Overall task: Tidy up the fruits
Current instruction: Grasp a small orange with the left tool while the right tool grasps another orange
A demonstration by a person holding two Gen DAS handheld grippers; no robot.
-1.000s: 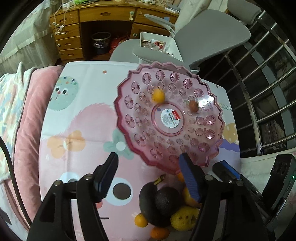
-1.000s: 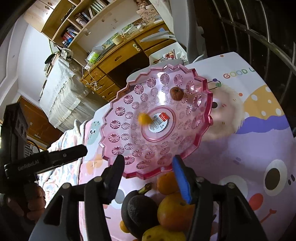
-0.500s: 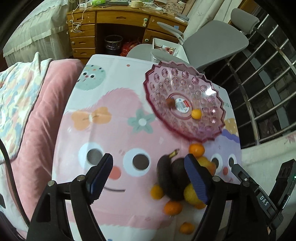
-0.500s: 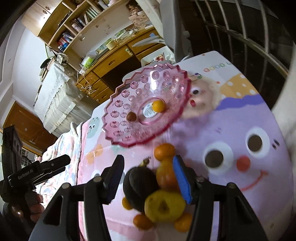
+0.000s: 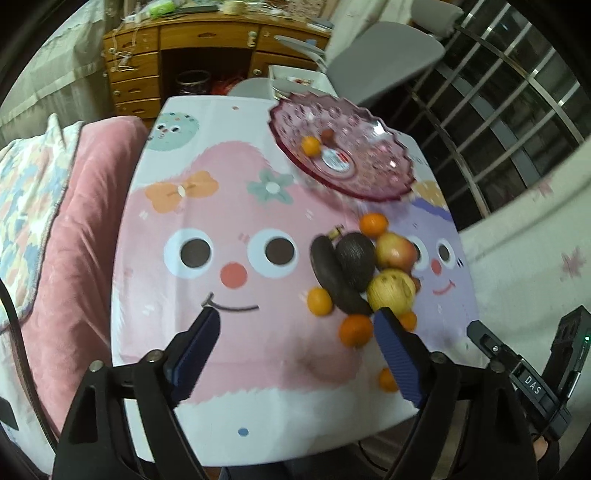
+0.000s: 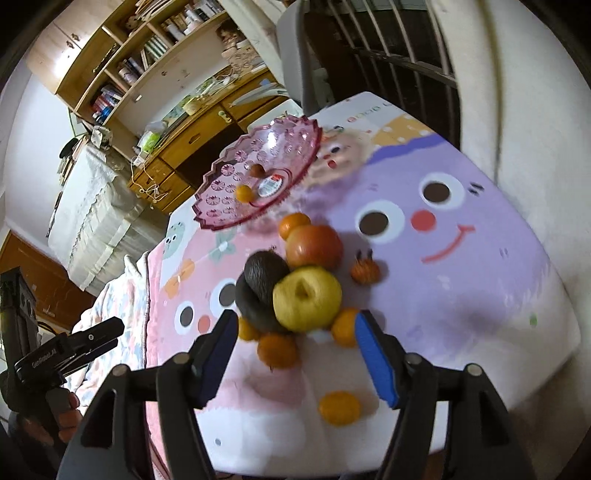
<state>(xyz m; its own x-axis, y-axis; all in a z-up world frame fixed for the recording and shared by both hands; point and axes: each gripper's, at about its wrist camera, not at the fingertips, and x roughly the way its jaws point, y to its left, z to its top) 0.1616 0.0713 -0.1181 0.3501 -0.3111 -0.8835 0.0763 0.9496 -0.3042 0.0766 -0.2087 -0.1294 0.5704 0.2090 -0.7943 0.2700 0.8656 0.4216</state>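
Translucent pink plastic plate (image 5: 373, 181), glossy, embossed with rosettes — paper label at centre. Beside plate: smooth printed tablecloth (image 5: 207, 206), matt dark rough-skinned avocado (image 6: 266, 274), waxy yellow apple (image 6: 307, 300). Behind plate: varnished wood desk (image 5: 207, 35) (metal window bars (image 5: 517, 110) alongside). Ribbed blue finger pads (image 6: 376, 363) — matt.

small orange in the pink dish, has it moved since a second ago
Yes. The small orange rolled around the red label at the pink dish's centre; it now touches the label's left edge, near the brown fruit.
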